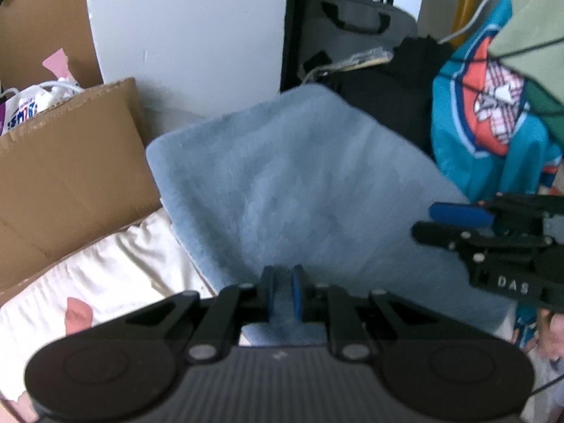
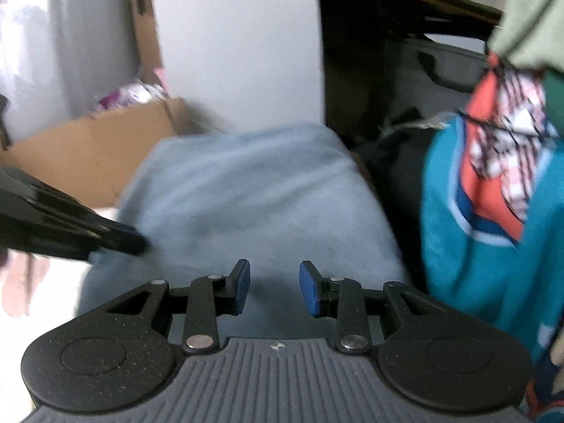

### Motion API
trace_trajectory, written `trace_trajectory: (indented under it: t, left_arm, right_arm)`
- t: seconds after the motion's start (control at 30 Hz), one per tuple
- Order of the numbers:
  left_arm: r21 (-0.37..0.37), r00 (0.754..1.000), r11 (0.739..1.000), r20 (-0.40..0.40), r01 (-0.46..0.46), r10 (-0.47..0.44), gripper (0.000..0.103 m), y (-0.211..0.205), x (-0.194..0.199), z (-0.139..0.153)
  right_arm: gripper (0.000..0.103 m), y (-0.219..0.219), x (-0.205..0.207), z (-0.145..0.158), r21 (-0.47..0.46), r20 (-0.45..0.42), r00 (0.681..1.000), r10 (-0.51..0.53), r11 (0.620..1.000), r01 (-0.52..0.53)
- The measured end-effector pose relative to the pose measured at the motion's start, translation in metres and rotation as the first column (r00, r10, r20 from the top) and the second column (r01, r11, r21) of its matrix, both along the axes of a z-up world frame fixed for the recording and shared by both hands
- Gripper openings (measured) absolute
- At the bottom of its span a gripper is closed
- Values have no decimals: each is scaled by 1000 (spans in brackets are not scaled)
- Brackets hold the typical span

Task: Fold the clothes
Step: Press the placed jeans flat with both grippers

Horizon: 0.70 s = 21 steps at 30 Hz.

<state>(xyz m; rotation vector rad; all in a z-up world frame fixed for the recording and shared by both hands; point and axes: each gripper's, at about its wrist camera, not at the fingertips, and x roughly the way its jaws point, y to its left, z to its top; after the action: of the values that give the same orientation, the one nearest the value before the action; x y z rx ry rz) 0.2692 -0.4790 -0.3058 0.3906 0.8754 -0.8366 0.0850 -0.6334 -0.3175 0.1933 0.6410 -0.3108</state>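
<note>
A light blue fleecy cloth is spread out in front of me, its near edge bunched. My left gripper is shut on that near edge, with a strip of blue fabric pinched between its blue pads. In the right wrist view the same cloth fills the middle. My right gripper hovers over its near part, open, with nothing between its fingers. The right gripper also shows at the cloth's right edge in the left wrist view. The left gripper reaches in from the left at the cloth's left edge.
A cardboard box stands to the left on white bedding. A teal jersey with an orange emblem hangs at the right, and appears again. Dark bags and a white wall panel stand behind.
</note>
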Motion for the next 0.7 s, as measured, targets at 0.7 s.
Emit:
trace_trajectory:
  t: [0.7]
  left_arm:
    - [81, 1000, 997, -17, 14, -13, 13, -16, 8, -15]
  right_arm:
    - [39, 5, -34, -6, 55, 4, 999, 33, 998, -33]
